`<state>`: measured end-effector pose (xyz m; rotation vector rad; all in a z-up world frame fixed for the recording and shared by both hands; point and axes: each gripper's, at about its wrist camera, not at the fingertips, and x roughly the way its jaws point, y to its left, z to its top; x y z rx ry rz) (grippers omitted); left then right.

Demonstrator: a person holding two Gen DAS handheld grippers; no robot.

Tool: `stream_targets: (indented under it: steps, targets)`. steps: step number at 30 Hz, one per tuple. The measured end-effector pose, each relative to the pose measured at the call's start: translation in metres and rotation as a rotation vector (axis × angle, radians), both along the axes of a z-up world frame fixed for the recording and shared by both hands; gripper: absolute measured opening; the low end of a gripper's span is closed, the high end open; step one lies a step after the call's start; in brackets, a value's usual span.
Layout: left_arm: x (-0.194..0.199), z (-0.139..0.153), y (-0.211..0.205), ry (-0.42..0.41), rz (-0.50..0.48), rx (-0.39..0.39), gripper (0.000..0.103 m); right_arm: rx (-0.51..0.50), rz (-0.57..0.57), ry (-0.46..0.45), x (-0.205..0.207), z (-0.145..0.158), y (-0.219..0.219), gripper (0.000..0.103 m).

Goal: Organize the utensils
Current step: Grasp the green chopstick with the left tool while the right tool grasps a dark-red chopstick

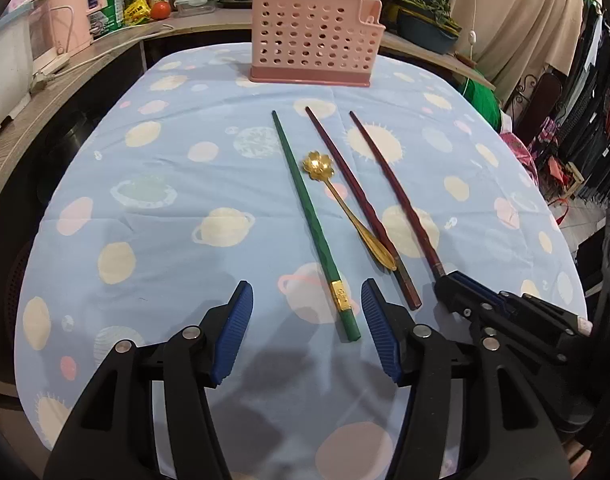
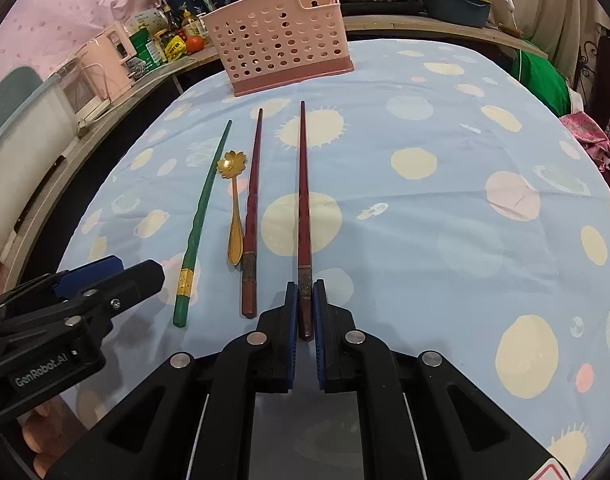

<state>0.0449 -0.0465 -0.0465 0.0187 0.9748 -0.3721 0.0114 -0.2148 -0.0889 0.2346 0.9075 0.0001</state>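
Observation:
A pink perforated utensil holder (image 1: 313, 36) (image 2: 281, 44) stands at the far end of the table. On the cloth lie a green chopstick (image 1: 309, 212) (image 2: 201, 216), a gold flower-shaped spoon (image 1: 345, 208) (image 2: 233, 208) and a dark red chopstick (image 1: 357, 200) (image 2: 252, 208). My right gripper (image 2: 305, 292) (image 1: 449, 286) is shut on the thick end of a second dark red chopstick (image 2: 303, 200) (image 1: 397, 196), which lies along the cloth. My left gripper (image 1: 307, 296) (image 2: 117, 270) is open, its fingers on either side of the green chopstick's thick end.
The table carries a blue cloth with planet prints (image 1: 165, 220) (image 2: 445, 220). A wooden counter (image 1: 65, 76) with bottles, a tomato, pots and pink appliances runs behind and to the left. Clothes and a green bundle (image 1: 481, 100) sit to the right.

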Motion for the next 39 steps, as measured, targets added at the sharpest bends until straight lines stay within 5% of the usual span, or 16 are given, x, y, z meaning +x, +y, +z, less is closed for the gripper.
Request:
stream_targets:
  steps: [5,17,27,39]
  targets:
    - [0.002,-0.012,-0.007,0.025,-0.005,0.014,0.048,-0.001,-0.001,0.001,-0.004,0.0,-0.001,0.007]
    - [0.003,-0.018,-0.006,0.033,-0.009,0.027,0.008,-0.002,-0.001,0.001,-0.006,-0.001,-0.001,0.007]
    - [0.003,-0.013,0.001,0.053,0.0,0.008,0.007,0.001,-0.001,-0.02,-0.017,0.01,0.0,0.007]
    - [-0.001,0.042,0.023,-0.036,0.041,-0.063,0.007,0.012,-0.04,-0.131,-0.029,0.067,-0.013,0.007]
